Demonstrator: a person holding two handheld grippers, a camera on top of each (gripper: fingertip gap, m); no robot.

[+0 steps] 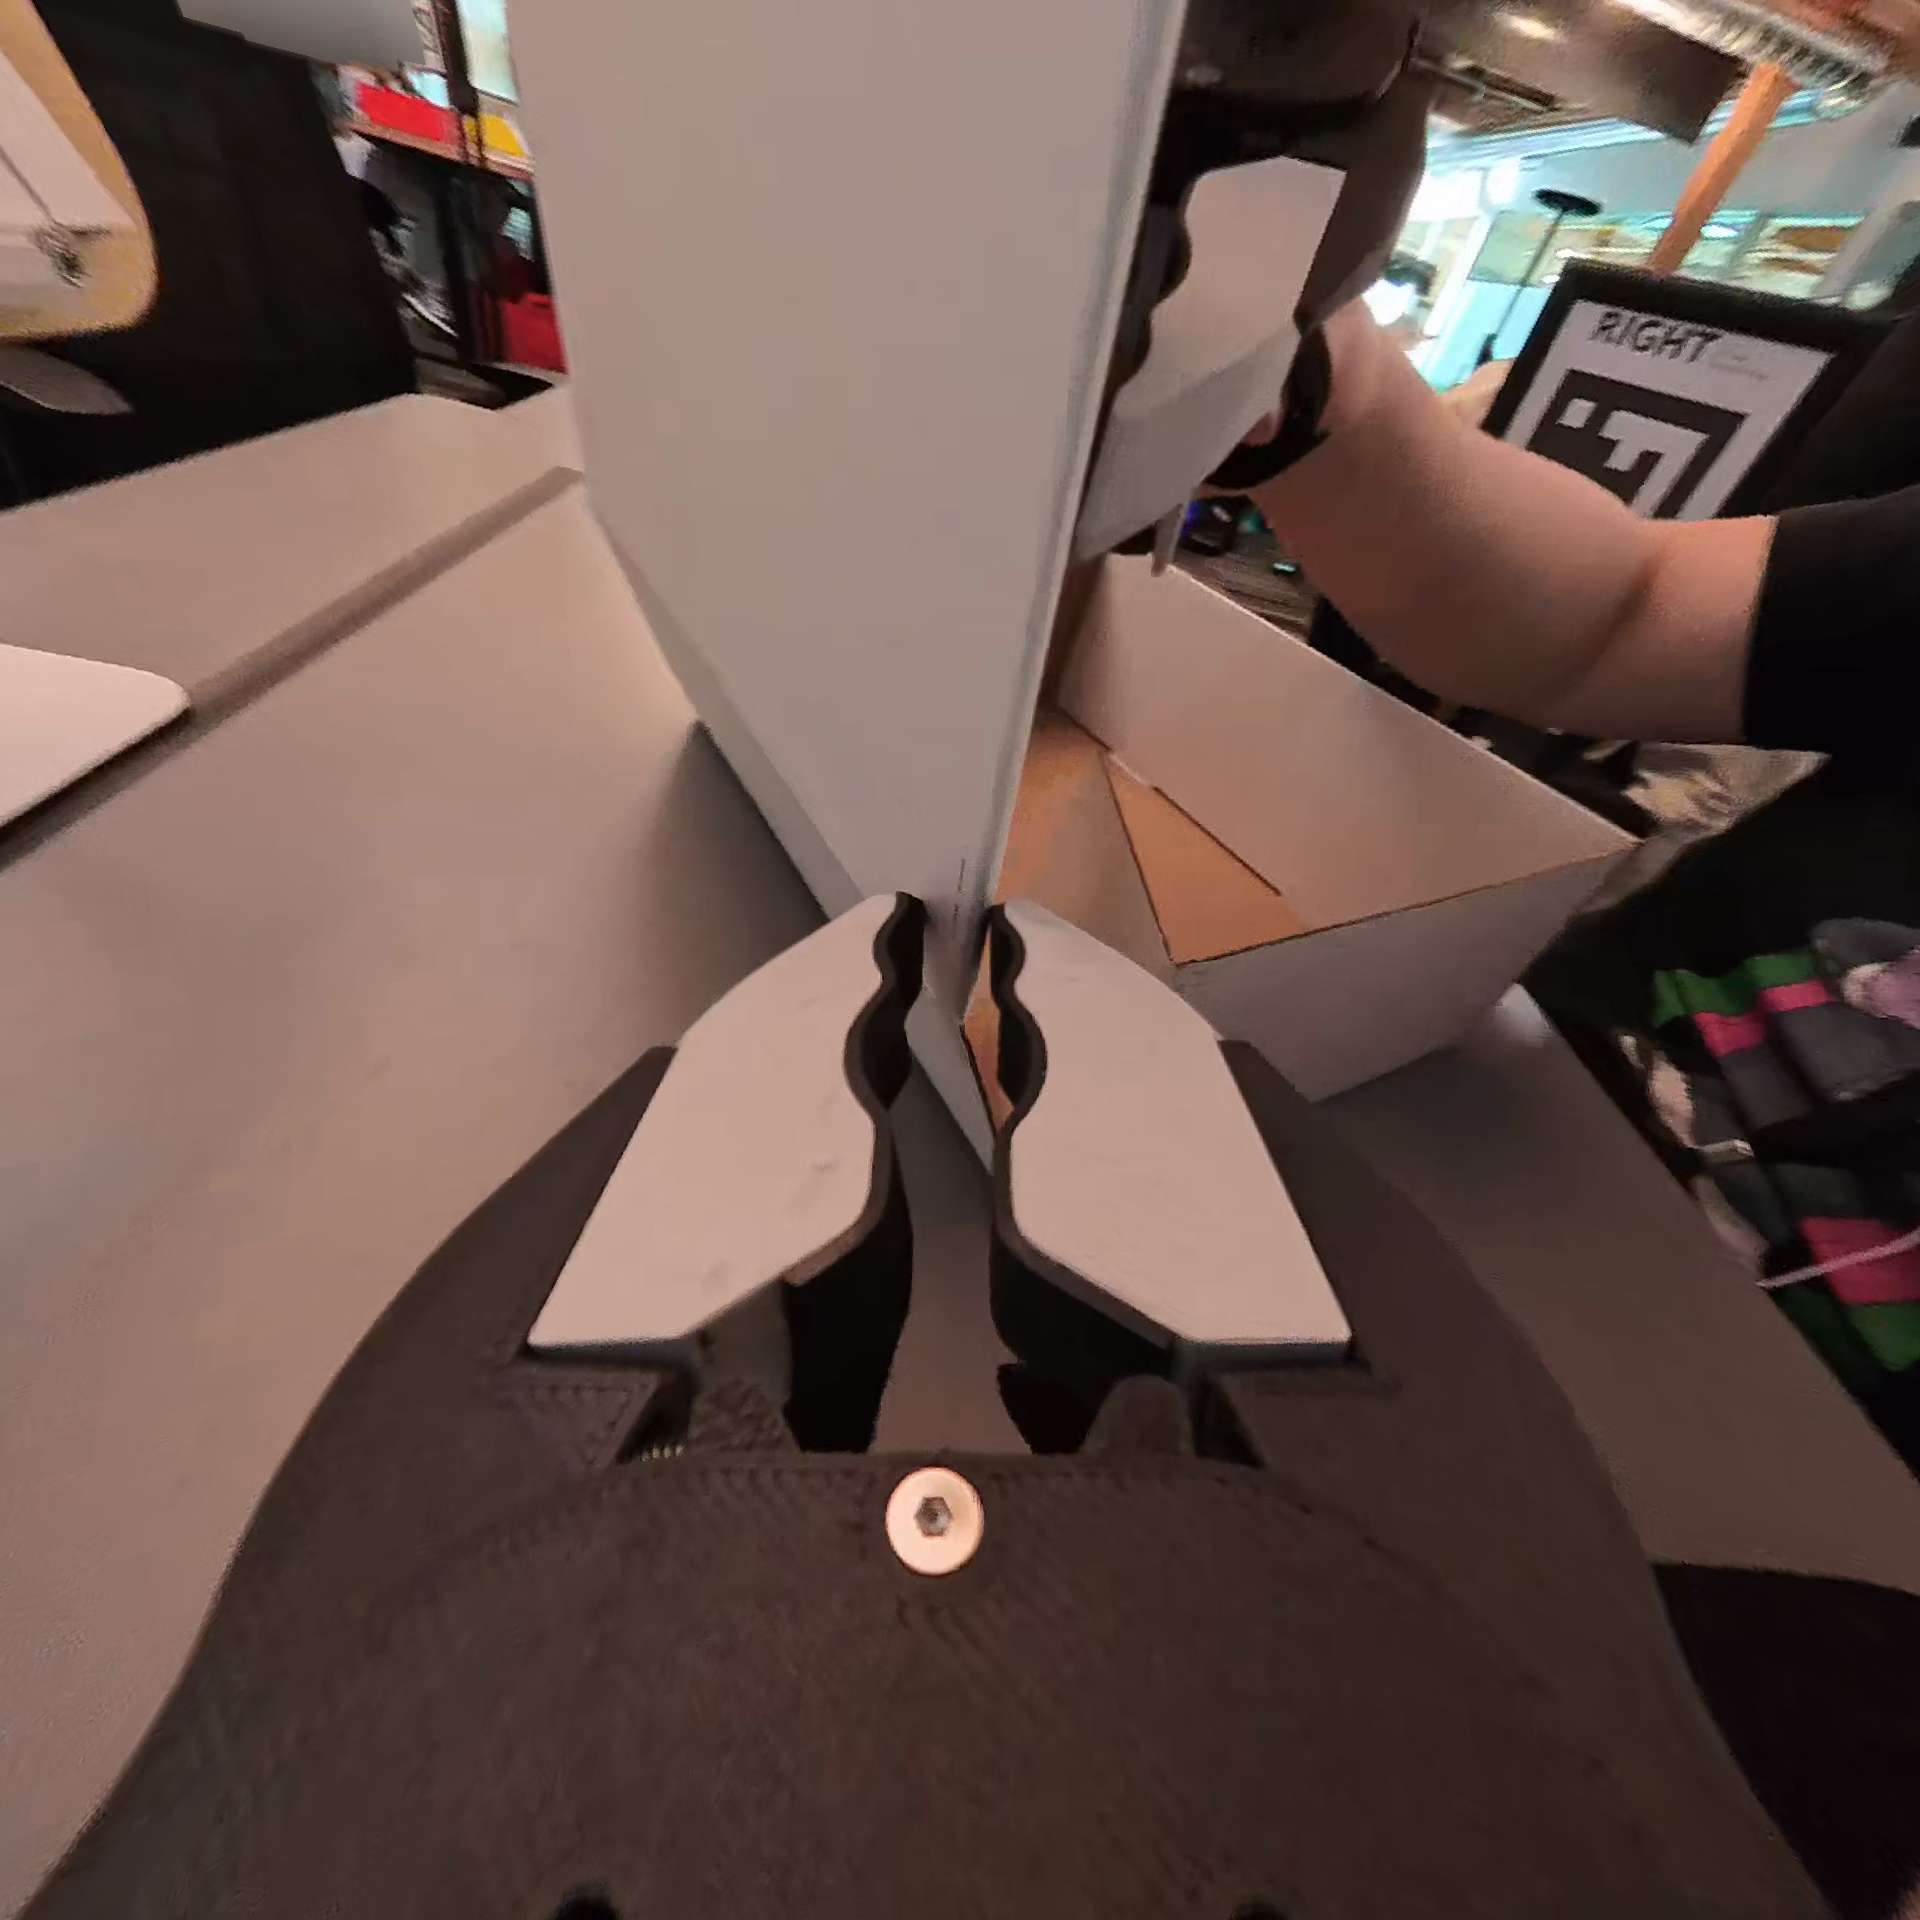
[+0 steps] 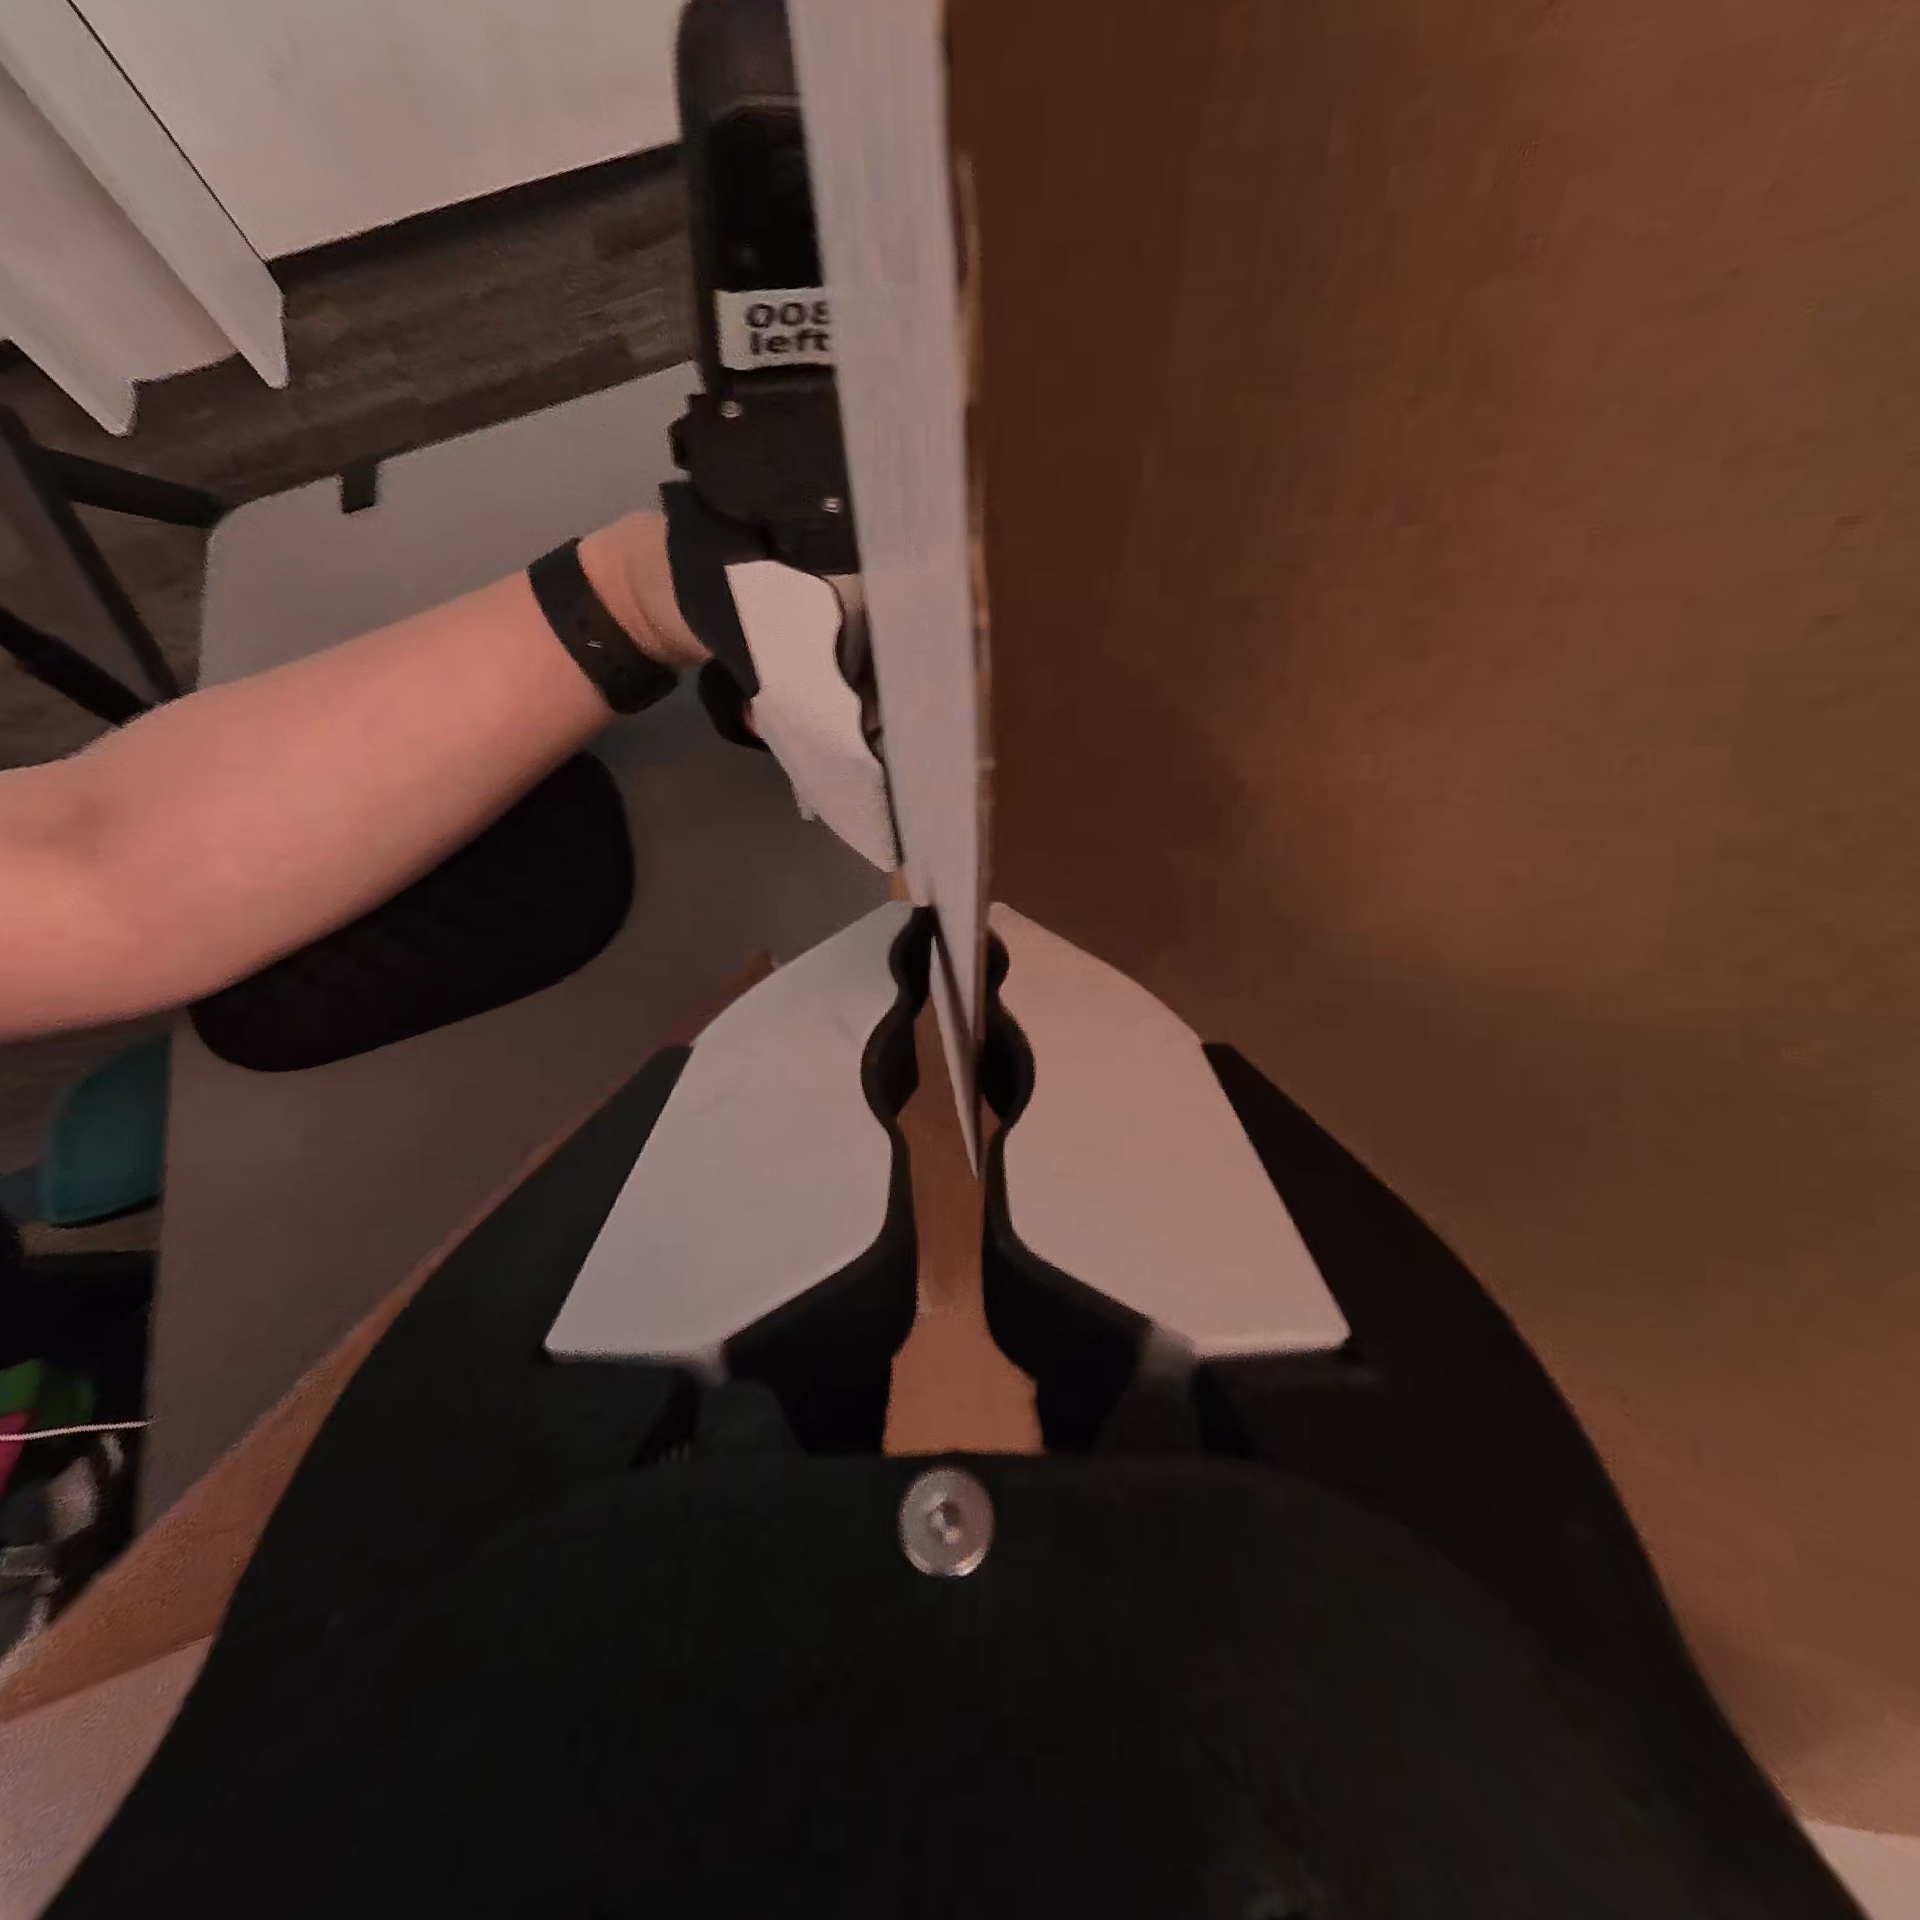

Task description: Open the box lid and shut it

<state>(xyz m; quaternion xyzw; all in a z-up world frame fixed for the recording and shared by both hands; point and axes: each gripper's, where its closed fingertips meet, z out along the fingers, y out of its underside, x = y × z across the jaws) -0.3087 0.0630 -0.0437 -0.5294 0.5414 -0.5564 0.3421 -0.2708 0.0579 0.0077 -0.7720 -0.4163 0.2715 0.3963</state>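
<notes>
A white cardboard box (image 1: 1351,769) with a brown inside stands open on the grey table (image 1: 364,831). Its lid (image 1: 831,416) stands about upright, white outside. My left gripper (image 1: 954,925) is shut on the lid's near edge. The right gripper (image 1: 1174,520), held by a hand, grips the lid's far end. In the right wrist view the lid (image 2: 1403,623) shows its brown inner face, and my right gripper (image 2: 951,935) is shut on its thin edge. The left gripper (image 2: 883,831) shows farther along the same edge.
A person's forearm (image 1: 1507,582) reaches over the box's far side. A framed black-and-white marker board (image 1: 1662,416) stands behind it. Striped coloured cloth (image 1: 1818,1091) lies off the table's right edge. A white flat object (image 1: 62,727) lies at the table's left. A black pad (image 2: 436,914) lies below the other arm.
</notes>
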